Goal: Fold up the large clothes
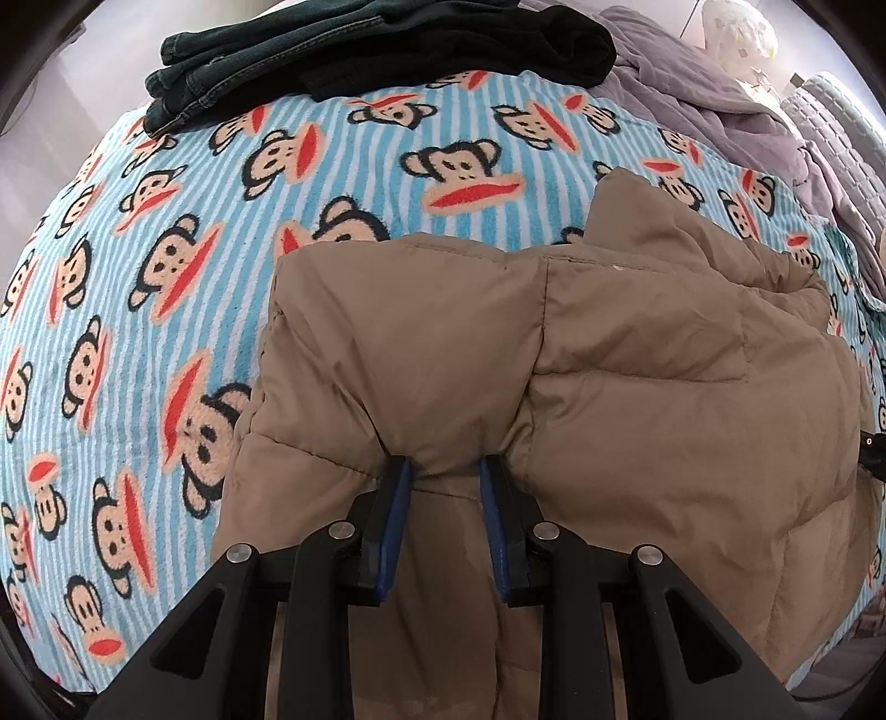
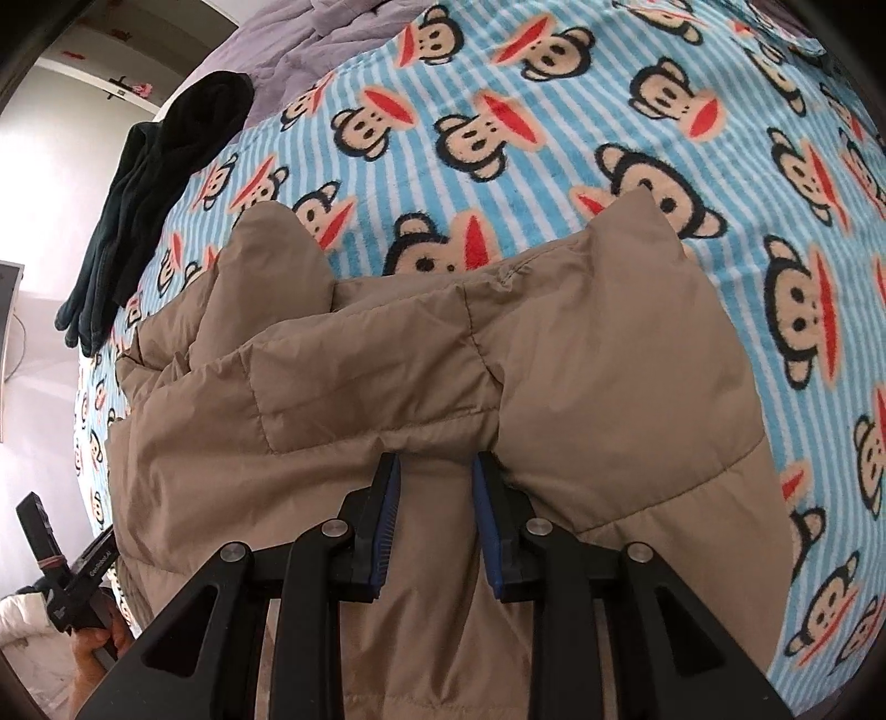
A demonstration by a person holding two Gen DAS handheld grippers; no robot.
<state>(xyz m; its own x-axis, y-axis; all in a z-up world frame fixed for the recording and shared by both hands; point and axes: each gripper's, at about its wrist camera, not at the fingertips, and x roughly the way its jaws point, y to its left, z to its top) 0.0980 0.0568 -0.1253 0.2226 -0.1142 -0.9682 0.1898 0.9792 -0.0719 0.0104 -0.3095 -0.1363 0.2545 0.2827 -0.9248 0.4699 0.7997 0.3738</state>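
On the bed's monkey-print blanket, a tan padded jacket is lying part-folded; it is looking light, puffy and slippery, likely springing back, so bunched seams seem the safest hold. The left hand-held gripper is pinching a gathered ridge of it between blue pads, and the right hand-held gripper is doing likewise, both reaching forward low over the jacket. Dark folded clothes are sitting well apart.

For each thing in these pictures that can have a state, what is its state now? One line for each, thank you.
Tan puffer jacket: partly folded on the monkey blanket.
Left hand-held gripper: pinching a ridge of the jacket.
Right hand-held gripper: pinching a ridge of the jacket.
Dark clothes: folded, stacked at the far edge.
Grey bedding: crumpled.
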